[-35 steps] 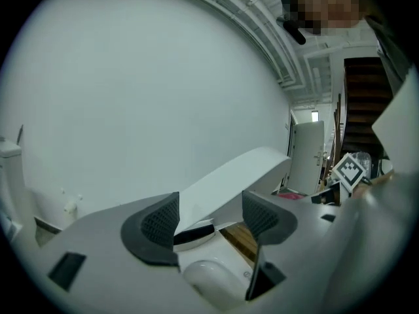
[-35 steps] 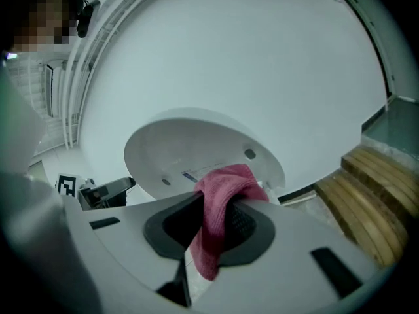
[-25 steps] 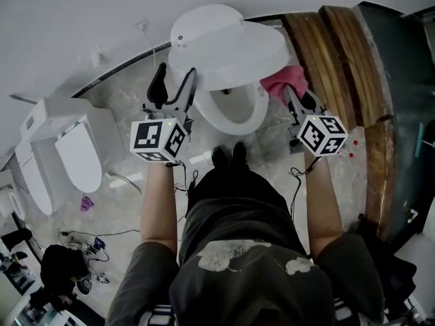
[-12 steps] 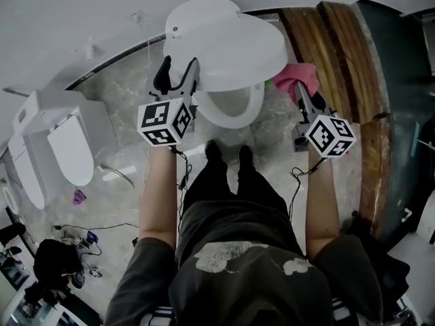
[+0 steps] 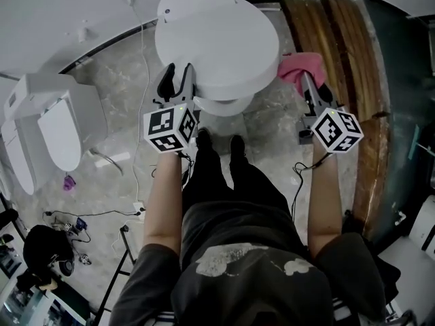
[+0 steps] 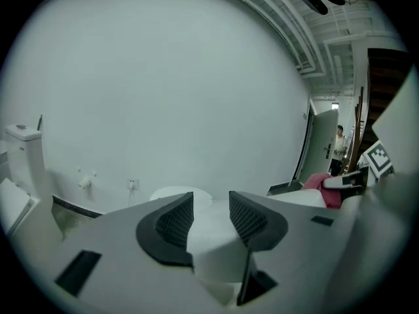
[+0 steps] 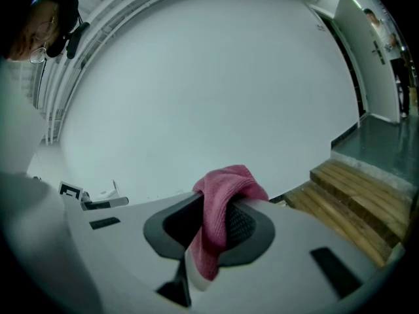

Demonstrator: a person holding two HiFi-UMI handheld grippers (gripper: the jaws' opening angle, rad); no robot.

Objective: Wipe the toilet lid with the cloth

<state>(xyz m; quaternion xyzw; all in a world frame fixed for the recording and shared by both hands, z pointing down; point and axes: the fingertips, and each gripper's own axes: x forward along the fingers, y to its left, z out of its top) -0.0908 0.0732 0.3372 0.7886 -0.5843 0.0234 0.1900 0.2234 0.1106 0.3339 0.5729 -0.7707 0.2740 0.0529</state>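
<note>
While your right gripper (image 5: 307, 83) (image 7: 213, 224) clenches the pink cloth (image 5: 299, 66) (image 7: 222, 201) just off the 3 o'clock edge of the toilet lid (image 5: 217, 39), your left gripper (image 5: 175, 80) (image 6: 211, 218) sits at its 9 o'clock edge. Its jaws have just been closing yet stand apart, with white lid showing in the gap and no pad pressing it. The lid lies down.
</note>
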